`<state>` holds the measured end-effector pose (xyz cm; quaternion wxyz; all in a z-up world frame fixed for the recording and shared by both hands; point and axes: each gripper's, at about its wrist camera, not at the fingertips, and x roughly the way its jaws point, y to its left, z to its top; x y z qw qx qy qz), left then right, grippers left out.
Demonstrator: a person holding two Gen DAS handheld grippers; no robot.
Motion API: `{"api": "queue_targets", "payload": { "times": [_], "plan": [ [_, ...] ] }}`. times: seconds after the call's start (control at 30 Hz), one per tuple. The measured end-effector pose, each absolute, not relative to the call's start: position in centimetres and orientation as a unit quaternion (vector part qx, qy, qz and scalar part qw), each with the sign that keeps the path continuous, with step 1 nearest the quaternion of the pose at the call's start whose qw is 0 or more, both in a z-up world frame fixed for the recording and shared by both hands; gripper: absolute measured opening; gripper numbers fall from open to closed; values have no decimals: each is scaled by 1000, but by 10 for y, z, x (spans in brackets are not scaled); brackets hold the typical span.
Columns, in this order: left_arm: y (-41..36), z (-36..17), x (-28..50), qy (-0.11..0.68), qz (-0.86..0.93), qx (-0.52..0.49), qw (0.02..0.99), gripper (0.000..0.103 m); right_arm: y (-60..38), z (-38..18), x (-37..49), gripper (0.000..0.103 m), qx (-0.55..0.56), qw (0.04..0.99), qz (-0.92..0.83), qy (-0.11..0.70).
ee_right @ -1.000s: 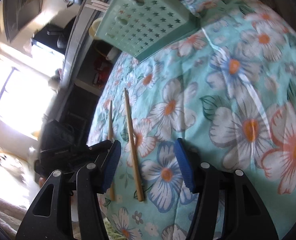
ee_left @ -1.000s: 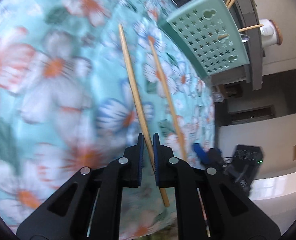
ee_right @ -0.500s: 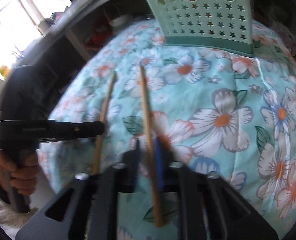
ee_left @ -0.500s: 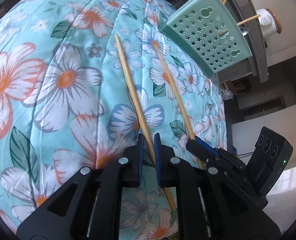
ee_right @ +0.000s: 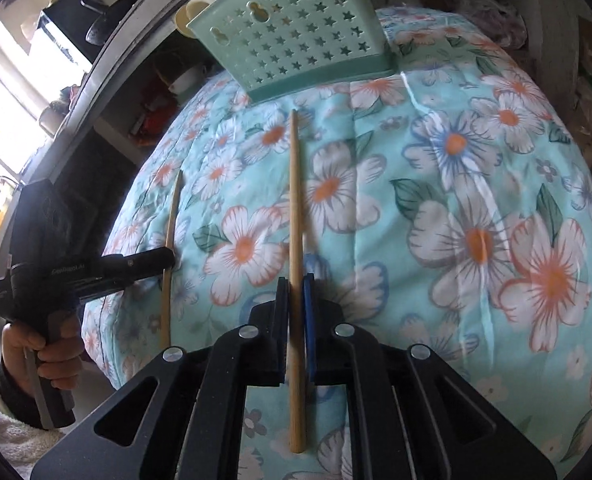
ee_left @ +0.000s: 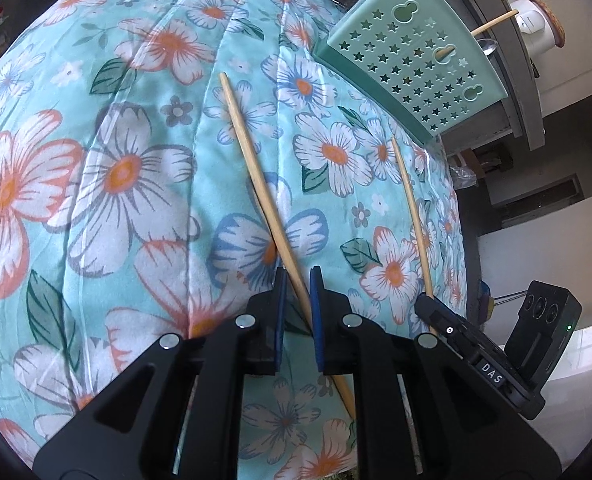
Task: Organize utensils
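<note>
Left tool narrow, clamped on the first chopstick, which crosses slantwise between the blue pads; the thin end runs ahead and to the left of the tool, the thick end sticks out behind under the right finger. Right tool also narrow, jaws opening, with the second chopstick straight between the pads; the pads sit close on both sides of it, and the back end pokes out behind the tool. Both chopsticks are over the floral cloth; cannot tell whether either is lifted clear of it. The two sticks are near each other and apart, roughly side by side, the second one to the right of the left tool. The mint holder, with star-shaped holes, stands on the cloth ahead of both tools, just past the tip of the second chopstick, not touching it. More chopsticks poke out at the holder's far side. In the right wrist view a hand grips the left tool's handle, off to the left of the right tool. White jar on the ledge beyond the holder.
</note>
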<state>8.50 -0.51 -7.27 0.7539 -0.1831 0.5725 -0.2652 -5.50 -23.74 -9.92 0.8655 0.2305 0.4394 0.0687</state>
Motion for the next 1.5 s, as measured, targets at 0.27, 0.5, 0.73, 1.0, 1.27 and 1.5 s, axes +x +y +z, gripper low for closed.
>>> {"api": "queue_targets", "payload": {
  "times": [0.27, 0.5, 0.73, 1.0, 1.27, 1.5],
  "plan": [
    [12, -62, 93, 570, -246, -217, 754, 26, -233, -96, -56, 42, 225, 866, 101, 435],
    [17, -58, 98, 566, -230, -223, 759, 32, -235, -99, -55, 45, 235, 863, 112, 434],
    [21, -63, 102, 569, -220, -245, 753, 34, -238, -99, -59, 46, 237, 862, 117, 432],
    [24, -67, 113, 563, -210, -274, 751, 36, -239, -100, -60, 47, 245, 861, 121, 430],
    [22, -71, 127, 562, -204, -285, 749, 37, -241, -100, -61, 47, 247, 860, 123, 430],
    [20, -75, 138, 563, -199, -290, 748, 37, -241, -100, -61, 47, 247, 860, 123, 430]
  ]
}}
